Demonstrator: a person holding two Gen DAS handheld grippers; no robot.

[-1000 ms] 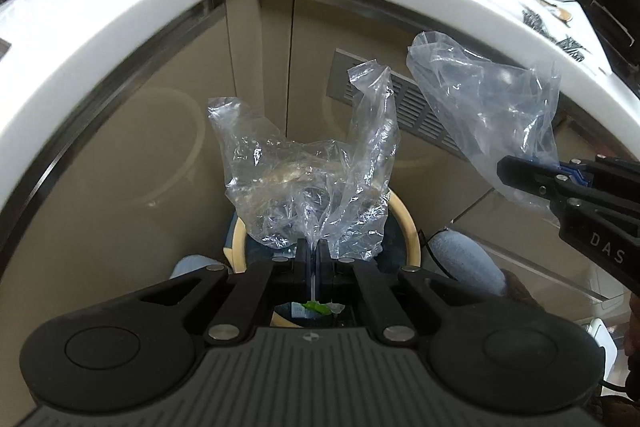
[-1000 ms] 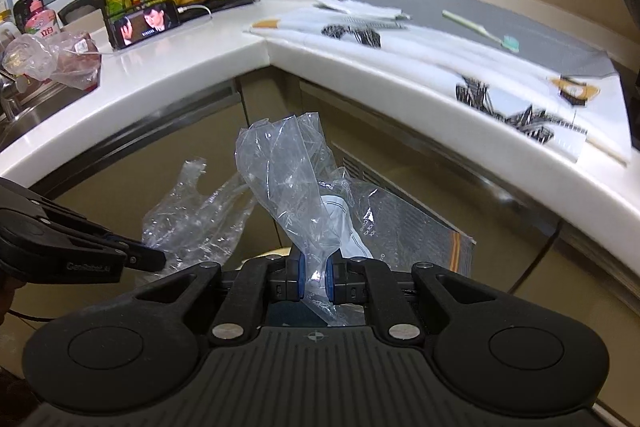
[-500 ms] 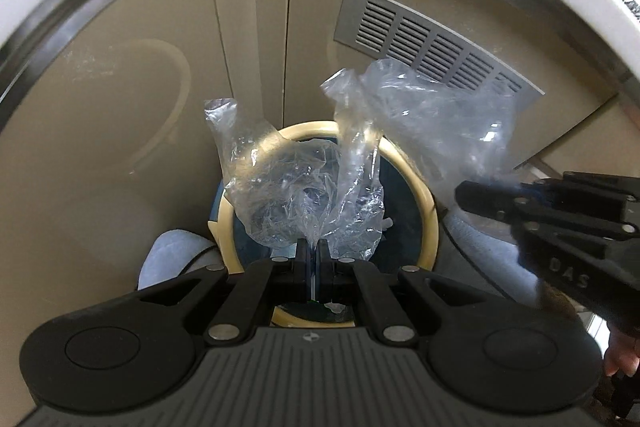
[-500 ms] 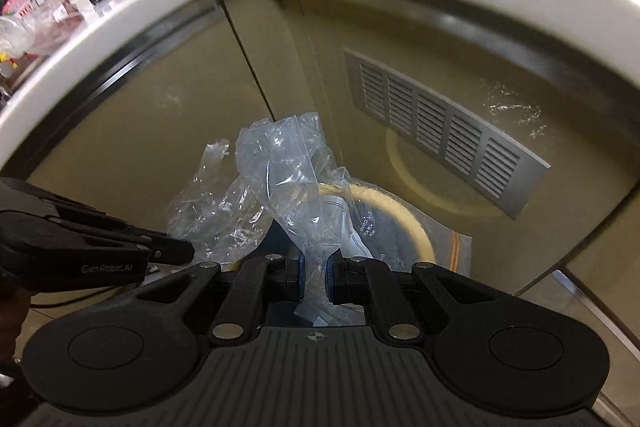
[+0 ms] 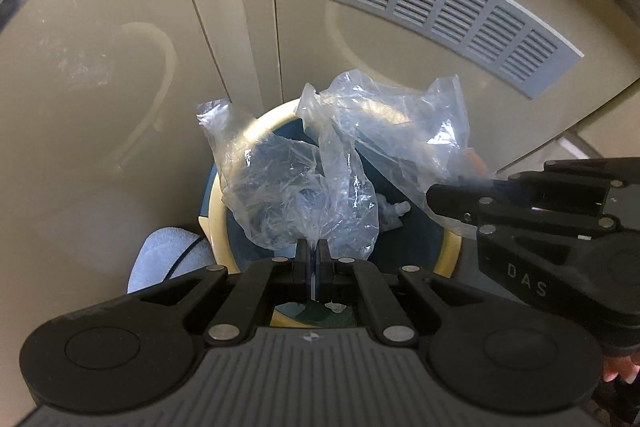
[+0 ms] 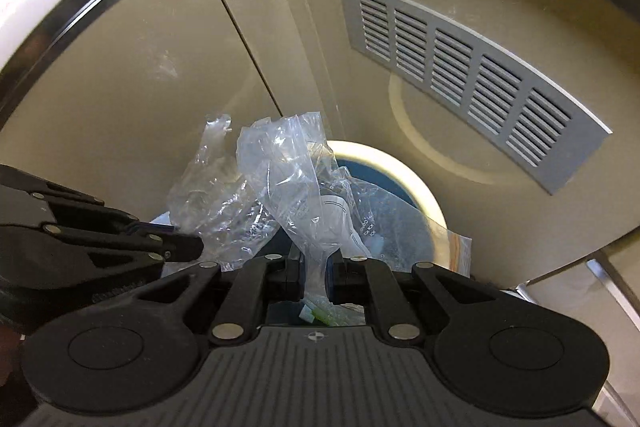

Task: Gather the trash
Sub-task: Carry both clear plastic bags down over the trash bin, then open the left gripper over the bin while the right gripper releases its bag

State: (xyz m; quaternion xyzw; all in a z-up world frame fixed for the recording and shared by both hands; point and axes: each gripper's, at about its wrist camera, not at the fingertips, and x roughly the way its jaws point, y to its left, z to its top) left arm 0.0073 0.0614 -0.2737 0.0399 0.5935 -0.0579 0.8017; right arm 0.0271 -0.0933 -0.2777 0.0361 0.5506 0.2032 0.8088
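A: Step in hand? Two crumpled clear bags are held over the bin (image 5: 448, 263) by the cabinet.

B: Left gripper (image 5: 311, 254) is clamped on one plastic bag (image 5: 296, 195); right gripper (image 6: 316, 273) is pinched on the other bag (image 6: 292, 179). Release over the opening is judged next.

Two crumpled clear plastic bags (image 5: 296, 183) (image 6: 288, 179), above round bin (image 5: 450, 259)

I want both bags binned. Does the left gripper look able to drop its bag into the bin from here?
Probably yes: the left gripper, shut on its clear bag, hangs over the open bin, with nothing between.
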